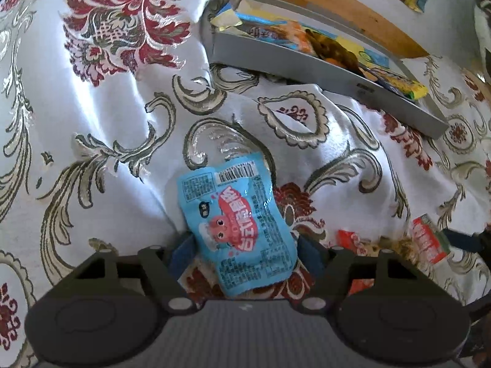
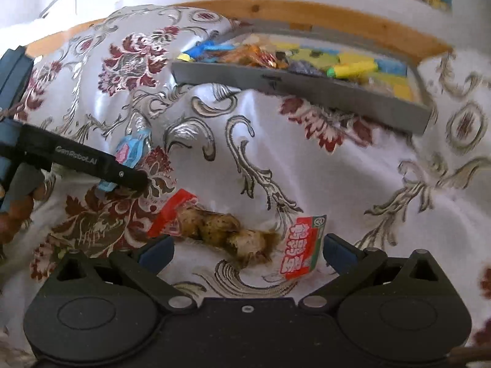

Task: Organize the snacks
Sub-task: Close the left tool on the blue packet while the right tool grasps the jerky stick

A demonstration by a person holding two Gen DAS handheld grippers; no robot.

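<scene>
A light blue snack packet (image 1: pixel 239 230) with a red cartoon print sits between the fingers of my left gripper (image 1: pixel 245 254), which is shut on its sides above the floral cloth. The right wrist view shows that packet (image 2: pixel 132 150) behind a black left finger (image 2: pixel 92 164). A clear packet with red ends and a brown snack inside (image 2: pixel 233 236) lies flat on the cloth. My right gripper (image 2: pixel 248 253) stands open around it, one blue pad at each end. A grey tray (image 2: pixel 307 92) holding several colourful snack packets rests at the back.
The cloth (image 1: pixel 107 122) is white satin with red flowers, and it is wrinkled and bulging. The grey tray (image 1: pixel 307 70) lies against a wooden edge (image 1: pixel 337 3) by the wall. A hand (image 2: pixel 15 214) shows at the far left.
</scene>
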